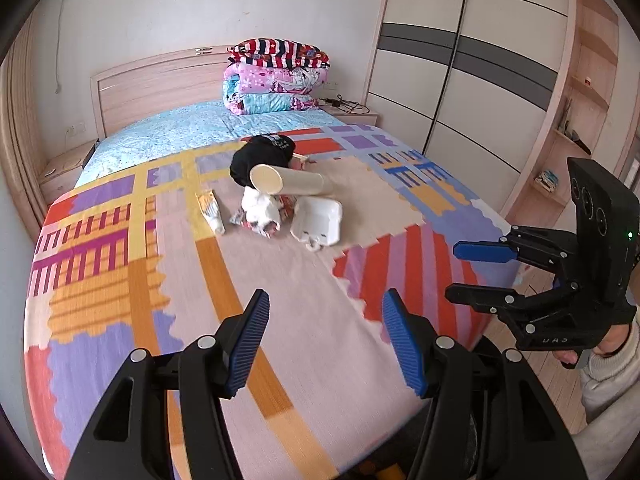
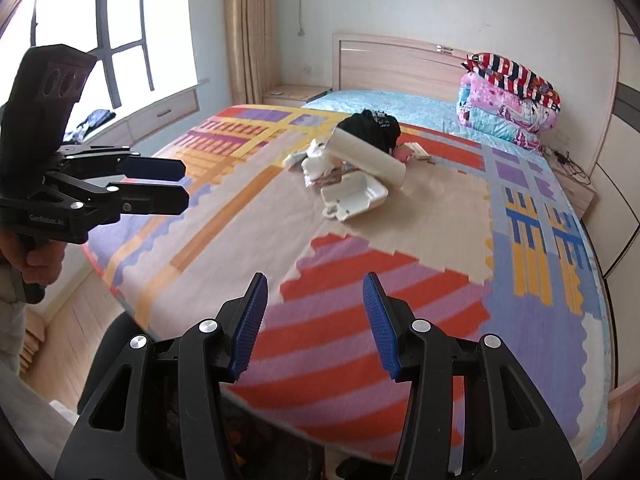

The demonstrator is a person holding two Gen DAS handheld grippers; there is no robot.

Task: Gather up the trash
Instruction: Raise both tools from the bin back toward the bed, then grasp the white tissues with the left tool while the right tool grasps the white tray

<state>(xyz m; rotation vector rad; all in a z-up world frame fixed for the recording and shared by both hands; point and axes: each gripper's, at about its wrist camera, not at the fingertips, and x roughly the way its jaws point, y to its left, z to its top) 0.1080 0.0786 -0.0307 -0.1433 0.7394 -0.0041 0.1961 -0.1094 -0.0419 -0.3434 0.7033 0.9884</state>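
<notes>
Left wrist view first: the bed (image 1: 224, 280) runs wide under its patchwork cover, and the stretch from the near edge up to the rubbish is bare cloth, with wood floor showing off the right edge beside the wardrobe (image 1: 460, 80). The left gripper (image 1: 324, 316) hangs over that near edge, jaws spread wide, nothing between the blue pads and nothing touched. Off to the right the right gripper (image 1: 468, 272) floats past the bed's right edge, released too, empty. Now the trash, mid-bed in one loose heap: one cardboard tube (image 1: 292, 182) lying tilted on top, one black bag (image 1: 262, 156) behind it, one white foam box (image 1: 318, 222) just right of a wad of crumpled wrappers (image 1: 260, 212), and one flattened packet (image 1: 210, 212) lying apart to the left. Two folded quilts (image 1: 276, 76) sit stacked at the headboard. Over to the right wrist view: the same open cover lies ahead, the window (image 2: 100, 36) on the left, floor below the bed's left edge. The right gripper (image 2: 314, 314) gapes wide, holding nothing; the left gripper (image 2: 182, 186) at the left shows only a narrow gap between its fingers from this side, also empty. The tube (image 2: 368, 154), foam box (image 2: 354, 196) and black bag (image 2: 372, 126) cluster well ahead.
</notes>
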